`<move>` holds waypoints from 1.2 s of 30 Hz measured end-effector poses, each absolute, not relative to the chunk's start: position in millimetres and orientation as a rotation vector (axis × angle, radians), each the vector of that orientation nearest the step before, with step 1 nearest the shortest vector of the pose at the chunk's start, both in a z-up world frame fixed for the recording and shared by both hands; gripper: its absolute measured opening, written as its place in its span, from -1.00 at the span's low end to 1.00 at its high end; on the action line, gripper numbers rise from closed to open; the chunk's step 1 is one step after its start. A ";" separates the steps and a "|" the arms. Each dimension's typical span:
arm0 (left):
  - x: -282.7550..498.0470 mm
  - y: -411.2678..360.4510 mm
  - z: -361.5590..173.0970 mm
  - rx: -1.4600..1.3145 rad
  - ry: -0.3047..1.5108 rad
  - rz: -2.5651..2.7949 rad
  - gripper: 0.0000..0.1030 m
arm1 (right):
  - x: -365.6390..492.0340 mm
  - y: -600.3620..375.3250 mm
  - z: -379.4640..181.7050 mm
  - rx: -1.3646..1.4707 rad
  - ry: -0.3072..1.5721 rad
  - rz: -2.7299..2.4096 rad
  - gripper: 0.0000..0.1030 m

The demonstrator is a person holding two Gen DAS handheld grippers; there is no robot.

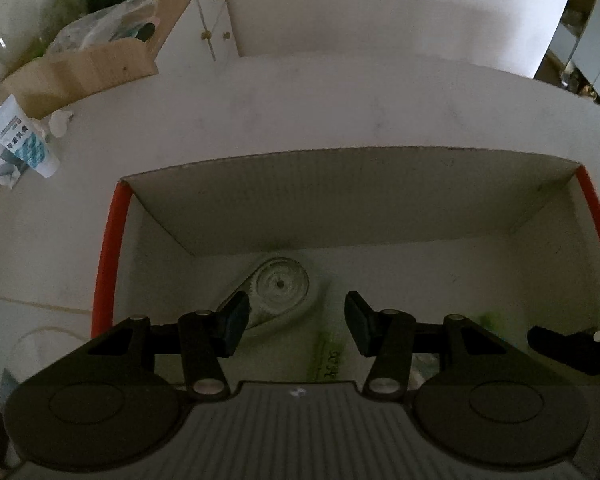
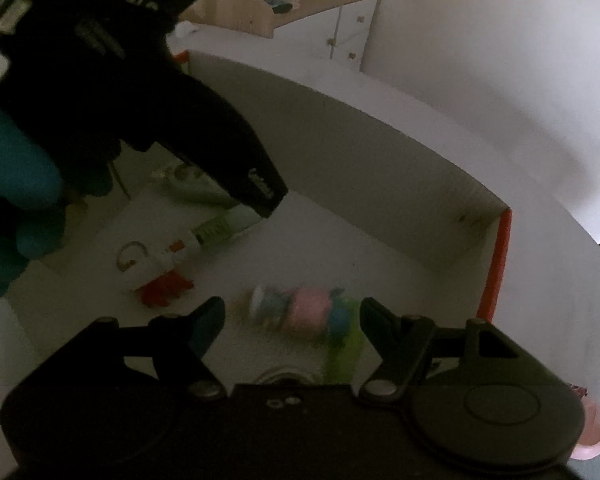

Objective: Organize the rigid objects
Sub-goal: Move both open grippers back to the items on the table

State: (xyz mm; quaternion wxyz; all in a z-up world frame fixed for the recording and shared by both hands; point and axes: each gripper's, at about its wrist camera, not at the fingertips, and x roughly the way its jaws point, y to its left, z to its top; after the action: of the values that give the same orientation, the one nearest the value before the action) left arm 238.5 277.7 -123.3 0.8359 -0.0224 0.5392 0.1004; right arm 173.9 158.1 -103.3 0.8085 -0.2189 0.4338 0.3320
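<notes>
The left tongs point(image 1: 296, 320) stand spread with nothing pinched between the pads, pointing steeply down into the red-edged cardboard box point(image 1: 108, 248). Just ahead of the left pad lies a clear correction-tape dispenser point(image 1: 278, 286), flat on the box floor and close to the far wall. The pad seems to overlap its tail end, but whether it touches cannot be told. If the tongs press together from here they would likely catch only that narrow tail, and the smooth, hard shell could swivel or squirt out toward the wall.

The right tongs point(image 2: 292, 324) are also spread and empty, hanging over a blurred cluster of pastel pieces point(image 2: 300, 312), pink, blue and green, on the box floor. What these are cannot be made out. They sit close together, so a closing grip risks taking two at once or nudging the neighbours apart.

The bigger hazard is crowding. The left tool, held in a teal-gloved hand point(image 2: 16, 184), fills the upper left of the right wrist view, and both tools work inside the same box. A sideways move by either could knock the other. Between them lie a green tube point(image 2: 216, 228) and a small white toy with red parts point(image 2: 160, 276), easy to sweep aside.

The box walls stand tall around the tongs, so a hasty lift could snag a flap and shift the box on the white tabletop point(image 1: 300, 112).
</notes>
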 end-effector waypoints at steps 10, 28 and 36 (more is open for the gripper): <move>214.9 275.3 -106.6 -0.074 1.088 0.192 0.16 | 162.0 136.4 -74.8 -0.396 0.886 0.729 0.57; 164.5 230.5 -54.6 -0.082 0.947 0.112 0.33 | 124.8 64.6 -16.1 -0.268 0.783 0.756 0.82; 139.0 197.5 -35.3 -0.112 0.861 0.108 0.52 | 115.1 21.1 0.1 -0.221 0.738 0.753 0.99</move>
State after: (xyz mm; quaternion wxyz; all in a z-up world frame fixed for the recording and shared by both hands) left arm 139.0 197.5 -35.3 0.9059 -0.0544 0.4168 0.0524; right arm 115.1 21.1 0.1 0.8583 -0.1054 0.3515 0.3588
